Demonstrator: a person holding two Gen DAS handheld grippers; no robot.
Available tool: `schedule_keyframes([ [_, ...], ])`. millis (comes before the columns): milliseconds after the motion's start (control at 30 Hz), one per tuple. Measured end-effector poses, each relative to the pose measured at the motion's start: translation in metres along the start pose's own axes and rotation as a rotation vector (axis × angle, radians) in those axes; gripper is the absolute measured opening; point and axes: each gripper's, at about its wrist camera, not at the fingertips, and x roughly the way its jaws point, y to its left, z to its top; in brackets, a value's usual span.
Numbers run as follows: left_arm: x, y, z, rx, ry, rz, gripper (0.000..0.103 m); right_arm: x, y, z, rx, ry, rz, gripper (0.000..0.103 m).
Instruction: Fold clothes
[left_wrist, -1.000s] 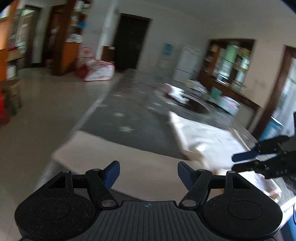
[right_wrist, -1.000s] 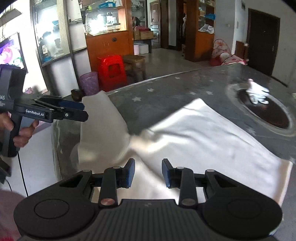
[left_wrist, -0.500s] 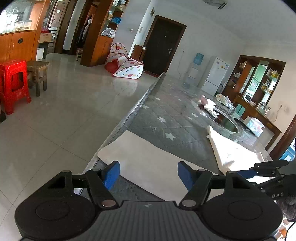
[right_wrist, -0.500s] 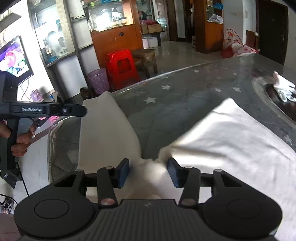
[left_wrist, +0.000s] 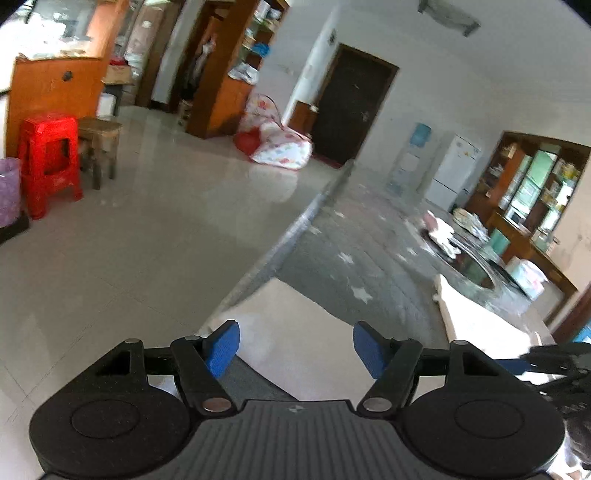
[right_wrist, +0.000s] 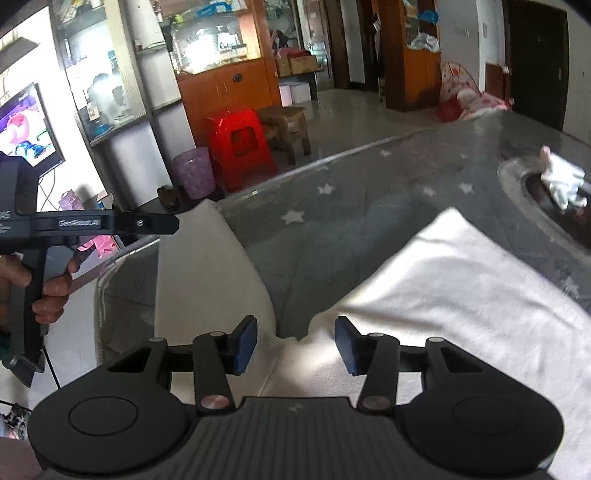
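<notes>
Wider now, the right gripper (right_wrist: 295, 345) spreads empty over the soft, floppy white cloth (right_wrist: 461, 295); pinch its edge.

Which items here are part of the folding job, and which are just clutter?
Job:
- white garment, spread on the table with a sleeve reaching toward the edge
- left gripper, jaws open
- right gripper, jaws open over the cloth

Lying about:
- white gloves farther along the table
- red stool
- purple bin
- TV
</notes>
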Motion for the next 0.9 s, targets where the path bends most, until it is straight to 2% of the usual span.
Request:
schedule_keyframes([
  [167,0.005,0.006,-0.001,-0.043,0.005,0.051,0.069,-0.019,0.006,0.003,-0.023,-0.030,-0.004,0.047],
  [233,0.008,0.007,-0.001,-0.049,0.011,0.066,0.055,-0.027,0.009,0.003,-0.032,-0.042,-0.006,0.047],
  [367,0.014,0.002,-0.004,0.018,-0.001,0.112,0.032,-0.044,0.016,0.002,-0.054,-0.064,-0.016,0.047],
  [433,0.012,0.002,-0.003,0.015,-0.012,0.112,0.012,-0.052,0.017,0.000,-0.059,-0.073,-0.023,0.047],
  [500,0.011,0.002,-0.001,0.000,-0.021,0.103,0.009,-0.062,0.016,-0.002,-0.056,-0.084,-0.039,0.047],
  [633,-0.003,-0.010,0.008,-0.019,-0.056,-0.003,0.007,-0.080,0.010,-0.010,-0.036,-0.104,-0.077,0.047],
  [800,-0.024,-0.053,0.020,0.029,-0.088,-0.173,0.006,-0.101,-0.003,-0.024,0.015,-0.122,-0.131,0.047],
  [900,-0.031,-0.072,0.027,0.037,-0.101,-0.249,0.006,-0.115,-0.009,-0.034,0.041,-0.134,-0.155,0.047],
])
